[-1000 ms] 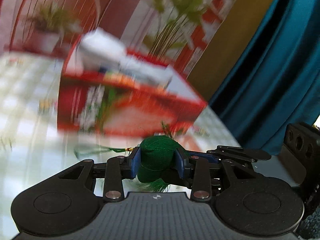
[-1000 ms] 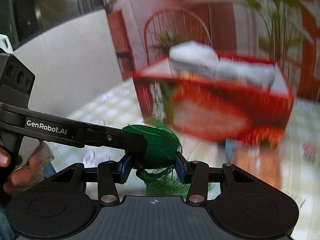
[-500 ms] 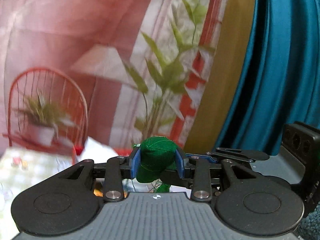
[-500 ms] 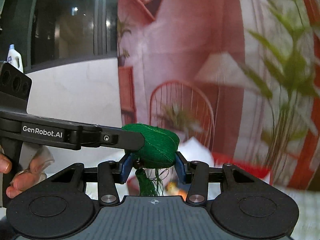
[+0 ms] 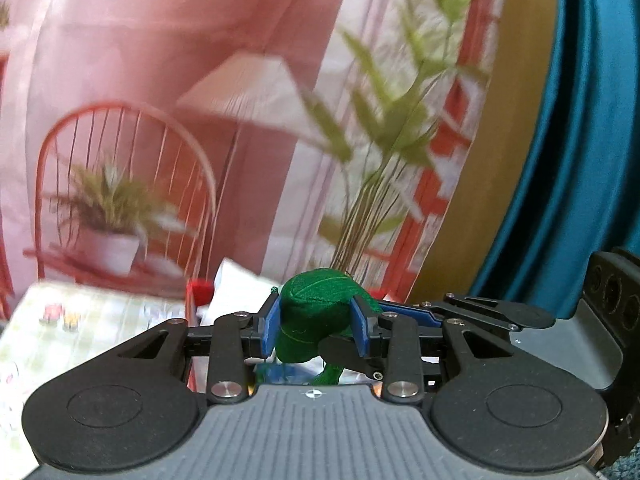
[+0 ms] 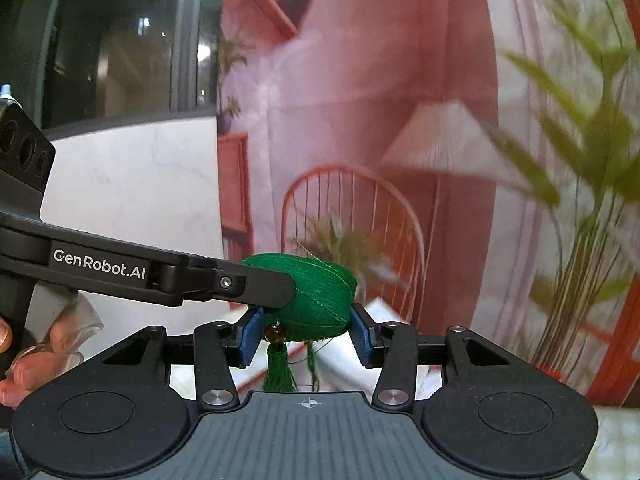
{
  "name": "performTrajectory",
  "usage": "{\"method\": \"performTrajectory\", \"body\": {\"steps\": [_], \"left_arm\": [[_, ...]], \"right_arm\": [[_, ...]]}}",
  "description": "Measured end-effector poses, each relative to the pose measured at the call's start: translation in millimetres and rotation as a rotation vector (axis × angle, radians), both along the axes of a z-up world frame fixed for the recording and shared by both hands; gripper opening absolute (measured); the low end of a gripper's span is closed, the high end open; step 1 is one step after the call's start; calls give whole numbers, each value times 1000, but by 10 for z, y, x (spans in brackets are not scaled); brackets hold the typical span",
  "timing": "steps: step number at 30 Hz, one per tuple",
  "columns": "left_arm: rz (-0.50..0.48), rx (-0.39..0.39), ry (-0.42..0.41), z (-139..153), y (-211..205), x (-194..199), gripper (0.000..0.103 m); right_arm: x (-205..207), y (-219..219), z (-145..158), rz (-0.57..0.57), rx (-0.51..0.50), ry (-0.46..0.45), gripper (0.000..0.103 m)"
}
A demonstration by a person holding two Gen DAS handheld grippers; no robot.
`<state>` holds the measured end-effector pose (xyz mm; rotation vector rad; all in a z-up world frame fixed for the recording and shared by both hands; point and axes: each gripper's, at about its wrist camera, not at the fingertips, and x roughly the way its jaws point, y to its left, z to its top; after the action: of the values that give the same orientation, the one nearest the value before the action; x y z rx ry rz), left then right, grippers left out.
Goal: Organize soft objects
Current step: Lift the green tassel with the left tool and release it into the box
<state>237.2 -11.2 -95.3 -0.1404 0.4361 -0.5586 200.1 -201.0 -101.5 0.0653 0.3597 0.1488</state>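
Nearest, both grippers pinch the same small green cushion (image 5: 316, 320), a stuffed, stitched pouch with a bead and a green tassel (image 6: 277, 372) hanging under it. From the left wrist view the left gripper (image 5: 316, 326) has its blue pads (image 5: 271, 326) pressed into the cushion's two sides, the fabric bulging above them; from the right wrist view the right gripper (image 6: 306, 332) sits narrow around the same cushion, its pads at or very near the fabric, while the left gripper's black finger reaches in from the left and lies against the cushion's near-left face. So the cushion hangs in the air, carried between the two tools and resting on nothing. Just beyond and below it, a red box (image 5: 200, 292) shows only a corner and a strip of rim, with something white and soft (image 5: 234, 290) lying in it; the cushion appears to be over or just short of that box, though the grippers hide the exact spot. To the far left lies a pale checked tablecloth (image 5: 80, 320), and behind everything hangs a printed backdrop with a chair, plants and a lamp. As I judge it, at least one soft item is already stowed, the cushion is in transit, and lowering and releasing it remain.
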Motion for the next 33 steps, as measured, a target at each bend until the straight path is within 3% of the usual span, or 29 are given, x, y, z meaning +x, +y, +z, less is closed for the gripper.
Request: {"method": "performTrajectory", "body": {"steps": [11, 19, 23, 29, 33], "left_arm": [[49, 22, 117, -481, 181, 282, 39], [87, 17, 60, -432, 167, 359, 39], [104, 41, 109, -448, 137, 430, 39], [124, 70, 136, -515, 187, 426, 44], [166, 78, 111, -412, 293, 348, 64]], "right_arm": [[296, 159, -542, -12, -21, 137, 43], [439, 229, -546, -46, -81, 117, 43], [488, 251, -530, -51, -96, 116, 45], [494, 291, -642, -75, -170, 176, 59], [339, 208, -611, -102, -182, 166, 79]]}}
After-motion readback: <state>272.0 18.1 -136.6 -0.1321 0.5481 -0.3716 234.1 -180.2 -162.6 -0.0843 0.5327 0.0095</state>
